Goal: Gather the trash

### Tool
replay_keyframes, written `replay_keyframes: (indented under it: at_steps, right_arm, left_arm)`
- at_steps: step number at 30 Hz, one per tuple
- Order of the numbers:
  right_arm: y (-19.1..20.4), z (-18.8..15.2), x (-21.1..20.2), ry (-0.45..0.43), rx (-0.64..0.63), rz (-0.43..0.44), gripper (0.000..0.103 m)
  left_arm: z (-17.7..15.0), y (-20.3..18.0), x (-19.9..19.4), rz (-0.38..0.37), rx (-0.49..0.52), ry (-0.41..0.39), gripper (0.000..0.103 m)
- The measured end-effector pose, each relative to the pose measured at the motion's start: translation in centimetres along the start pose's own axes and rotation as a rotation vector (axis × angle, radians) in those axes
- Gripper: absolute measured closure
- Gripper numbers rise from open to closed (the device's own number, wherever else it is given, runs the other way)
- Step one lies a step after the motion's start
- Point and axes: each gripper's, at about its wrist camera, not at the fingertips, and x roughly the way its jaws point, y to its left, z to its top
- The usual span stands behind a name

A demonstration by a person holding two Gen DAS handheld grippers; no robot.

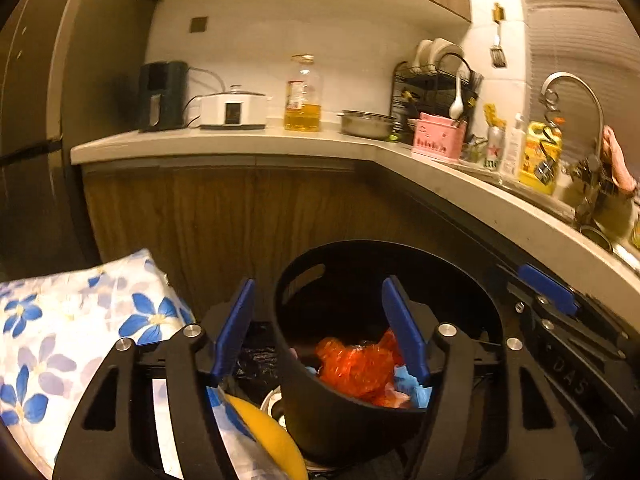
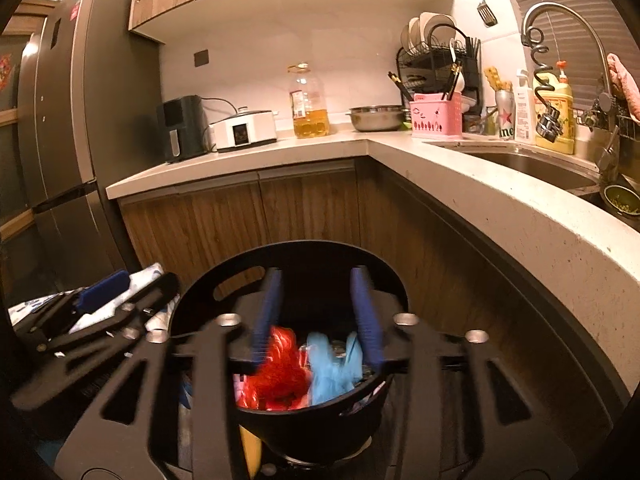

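Trash, crumpled red plastic (image 2: 280, 364) and light-blue plastic (image 2: 332, 364), is seen lying inside the round black plastic bin (image 2: 200, 300), below both grippers. The left gripper (image 1: 320, 328) is spread wide astride the bin's near wall, the right gripper (image 2: 316, 312) half open above the trash; nothing is gripped.

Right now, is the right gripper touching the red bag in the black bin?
Cannot tell. In the right wrist view the right gripper has open jaws over the black bin, but blur hides whether its left finger meets the red bag.
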Motion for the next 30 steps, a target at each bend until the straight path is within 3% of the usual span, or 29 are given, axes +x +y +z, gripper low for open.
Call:
replay_keyframes:
  at_steps: [3,7,11,21,30]
  right_arm:
    - [0.1,-0.2,-0.1,0.012,0.000,-0.008,0.038]
    - [0.7,-0.5,-1.0,0.027,-0.016,-0.041,0.020]
    - [1.5,-0.9,-2.4,0.040,-0.023,-0.034,0.013]
    - [5.3,-2.1,-6.9,0.059,-0.074,-0.038,0.010]
    - [8.6,-4.0,-11.3,0.064,-0.113,-0.043,0.010]
  left_arm:
    - [-0.1,0.9,-0.7,0.037,-0.013,-0.002,0.021]
    - [-0.6,1.8,-2.1,0.103,0.001,0.002,0.015]
    - [-1.0,2.9,-4.0,0.168,0.006,0.000,0.008]
    - [-2.1,5.0,-11.0,0.242,0.012,-0.053,0.006]
    - [-4.5,6.2,-16.0,0.253,0.014,-0.031,0.006]
